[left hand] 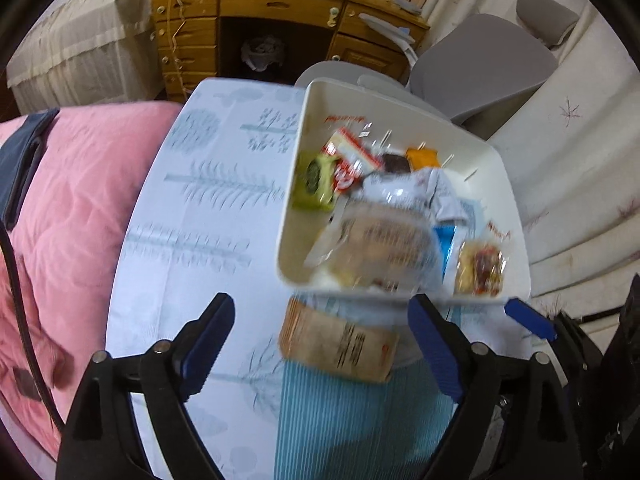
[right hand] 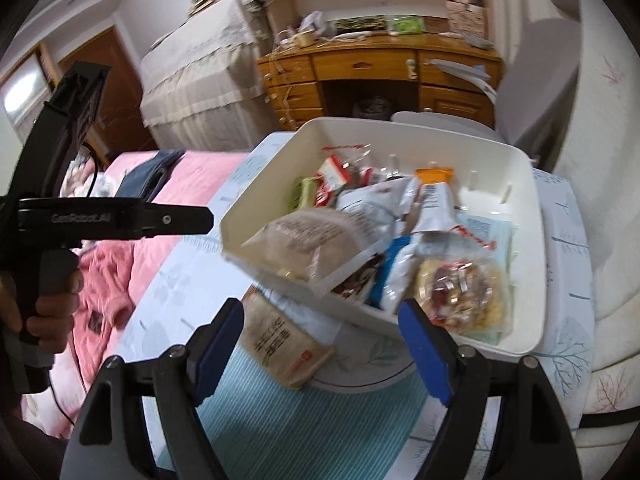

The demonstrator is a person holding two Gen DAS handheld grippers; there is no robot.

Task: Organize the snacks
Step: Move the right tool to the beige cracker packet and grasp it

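A white bin (left hand: pixel 508 184) (right hand: pixel 536 240) on the table holds several snack packets, among them a green one (left hand: pixel 316 180), a blue-and-white one (right hand: pixel 394 276) and a clear-wrapped pastry (left hand: pixel 480 268) (right hand: pixel 460 292). A brown packet (left hand: pixel 340 344) (right hand: pixel 280 340) lies on the table just in front of the bin. A clear-wrapped brown snack (left hand: pixel 380 244) (right hand: pixel 312 240) lies over the bin's near rim. My left gripper (left hand: pixel 320 344) is open and empty above the brown packet. My right gripper (right hand: pixel 320 344) is open and empty, just before the bin.
The table (left hand: pixel 208 216) has a white tree-print cloth and a blue striped mat (left hand: pixel 360 420). A pink quilt (left hand: pixel 68 216) lies left. A wooden desk (left hand: pixel 280 24) and a grey chair (left hand: pixel 480 64) stand behind. The left gripper's body (right hand: pixel 80 216) shows in the right view.
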